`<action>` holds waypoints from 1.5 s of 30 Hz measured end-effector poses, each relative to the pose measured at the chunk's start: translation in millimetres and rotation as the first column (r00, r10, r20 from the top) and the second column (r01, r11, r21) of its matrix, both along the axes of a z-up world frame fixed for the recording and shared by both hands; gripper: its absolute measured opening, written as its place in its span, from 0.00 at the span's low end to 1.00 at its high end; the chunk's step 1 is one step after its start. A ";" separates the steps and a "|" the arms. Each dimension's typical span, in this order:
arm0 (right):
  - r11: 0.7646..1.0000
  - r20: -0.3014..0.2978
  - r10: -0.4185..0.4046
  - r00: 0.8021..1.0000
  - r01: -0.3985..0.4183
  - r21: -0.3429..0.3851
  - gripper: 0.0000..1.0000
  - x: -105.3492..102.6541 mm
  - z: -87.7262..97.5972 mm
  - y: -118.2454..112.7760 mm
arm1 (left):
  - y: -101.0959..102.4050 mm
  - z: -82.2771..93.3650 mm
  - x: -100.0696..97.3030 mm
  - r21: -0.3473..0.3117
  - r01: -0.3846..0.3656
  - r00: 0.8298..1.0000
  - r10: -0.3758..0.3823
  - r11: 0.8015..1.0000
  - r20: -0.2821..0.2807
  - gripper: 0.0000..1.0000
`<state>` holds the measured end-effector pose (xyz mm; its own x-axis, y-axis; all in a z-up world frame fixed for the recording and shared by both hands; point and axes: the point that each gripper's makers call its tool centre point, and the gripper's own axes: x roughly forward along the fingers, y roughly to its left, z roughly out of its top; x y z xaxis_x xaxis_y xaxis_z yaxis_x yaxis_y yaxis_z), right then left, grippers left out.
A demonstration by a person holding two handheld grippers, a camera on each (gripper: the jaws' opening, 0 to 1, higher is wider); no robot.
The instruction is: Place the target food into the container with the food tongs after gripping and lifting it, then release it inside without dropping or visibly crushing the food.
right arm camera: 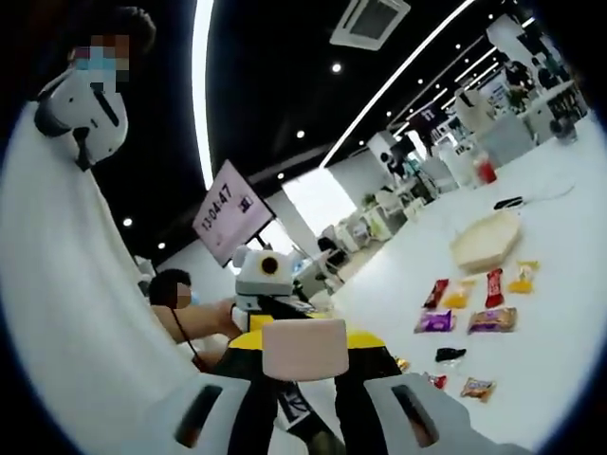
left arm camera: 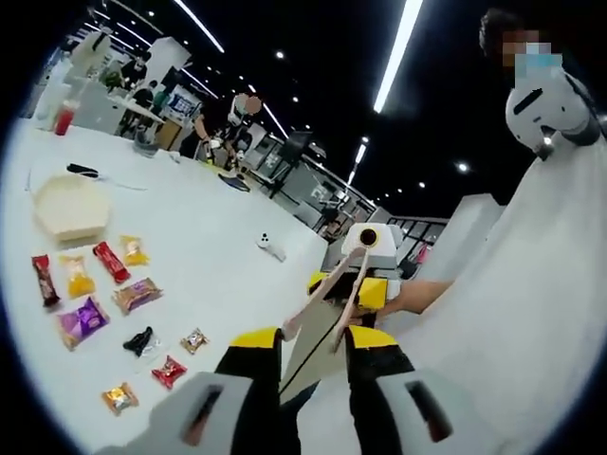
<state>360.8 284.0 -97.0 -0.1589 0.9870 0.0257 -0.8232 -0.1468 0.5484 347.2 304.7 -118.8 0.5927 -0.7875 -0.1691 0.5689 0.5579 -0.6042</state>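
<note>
A: Pale wood tongs (right arm camera: 303,349), held between both grippers and up off the worktop (left arm camera: 218,256).

B: Finger state?

A: The left gripper (left arm camera: 315,339) has its yellow-padded fingers closed onto the two tong arms. The right gripper (right arm camera: 305,358) has its fingers clamped on the broad flat end. The tool bridges from one gripper to the other.

B: Why both?

A: My guess is they're settling the tongs so that one gripper can squeeze them. Neither tong tip is near any food yet.

B: Where's the food?

A: Wrapped snacks lie in loose rows on the white worktop, well away from the tongs. There's a purple packet (left arm camera: 82,320), a red packet (left arm camera: 111,262), a brown packet (left arm camera: 137,294), a few yellow ones, and a small black piece (left arm camera: 139,341). Can't tell which one is the target. None has been lifted.

B: Container?

A: It's a shallow cream tray (left arm camera: 71,209), which looks empty. It sits just beyond the packets, with its open side up. That makes for a short carry.

B: Progress?

A: Looks like the start. The pickup hasn't happened yet.

B: Risk?

A: The wrappers are slick and flat, so a tong tip could skid off them. Squeezing too hard could crush the food inside.
</note>
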 end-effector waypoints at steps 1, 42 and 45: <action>1.000 0.003 0.001 1.000 -0.001 -0.001 0.21 -0.1 -0.3 0.5 | 0.8 -0.2 0.0 0.010 0.004 1.000 -0.004 1.000 0.004 0.24; 0.997 0.027 0.060 0.998 -0.059 -0.042 0.24 -18.8 -6.9 3.0 | -16.8 -6.2 -11.3 0.076 0.067 0.998 -0.067 0.995 -0.012 0.24; 0.997 0.018 0.065 0.998 -0.064 -0.041 0.24 -21.2 -9.0 4.3 | -17.3 -7.1 -13.1 0.077 0.063 0.998 -0.061 0.995 -0.020 0.24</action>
